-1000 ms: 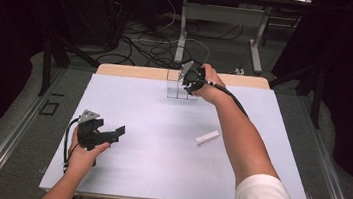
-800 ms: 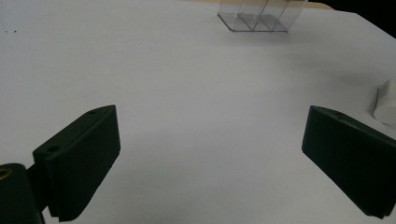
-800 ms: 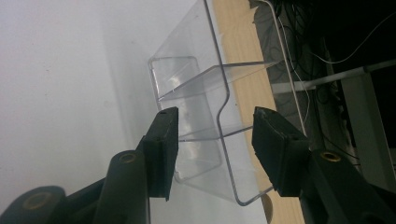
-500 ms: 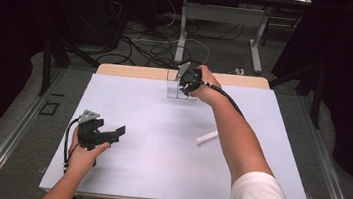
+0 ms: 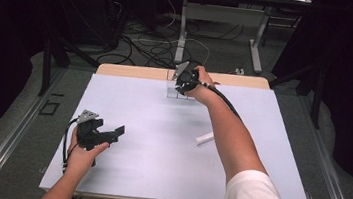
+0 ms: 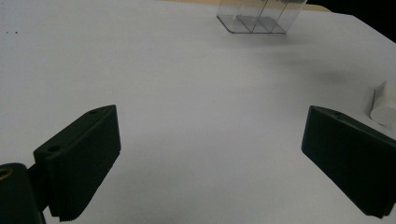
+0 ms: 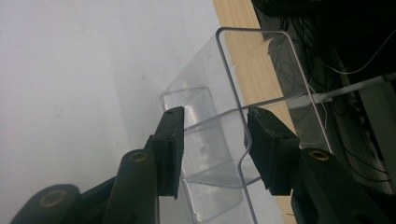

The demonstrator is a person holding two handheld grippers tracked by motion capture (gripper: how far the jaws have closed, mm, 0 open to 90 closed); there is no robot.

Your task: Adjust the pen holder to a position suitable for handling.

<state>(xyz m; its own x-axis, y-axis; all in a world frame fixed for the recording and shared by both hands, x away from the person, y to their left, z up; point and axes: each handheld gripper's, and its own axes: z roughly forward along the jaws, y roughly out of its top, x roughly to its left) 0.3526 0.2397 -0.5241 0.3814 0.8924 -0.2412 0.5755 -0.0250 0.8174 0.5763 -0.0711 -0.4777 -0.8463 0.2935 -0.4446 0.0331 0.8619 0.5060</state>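
A clear plastic holder [image 5: 171, 93] with several compartments stands at the far middle of the white table [image 5: 159, 143]. My right gripper [image 5: 182, 87] is down on it and open. In the right gripper view its jaws straddle one compartment of the holder [image 7: 219, 135], and the curved front wall lies against the right jaw. A white cylinder [image 5: 204, 138] lies on the table right of centre, beside the person's right forearm. My left gripper [image 5: 116, 133] rests over the near left of the table, wide open and holding nothing. The left gripper view shows the holder [image 6: 257, 18] far off and the cylinder [image 6: 384, 111] at its right edge.
A bare wooden strip [image 5: 132, 70] runs along the table's far edge behind the holder. Beyond it are cables and metal table legs [image 5: 182, 34] on the floor. The person's right arm [image 5: 230, 136] stretches across the right half of the table.
My right gripper has shifted slightly left and settled lower on the clear holder. The left gripper and the white cylinder have stayed put.
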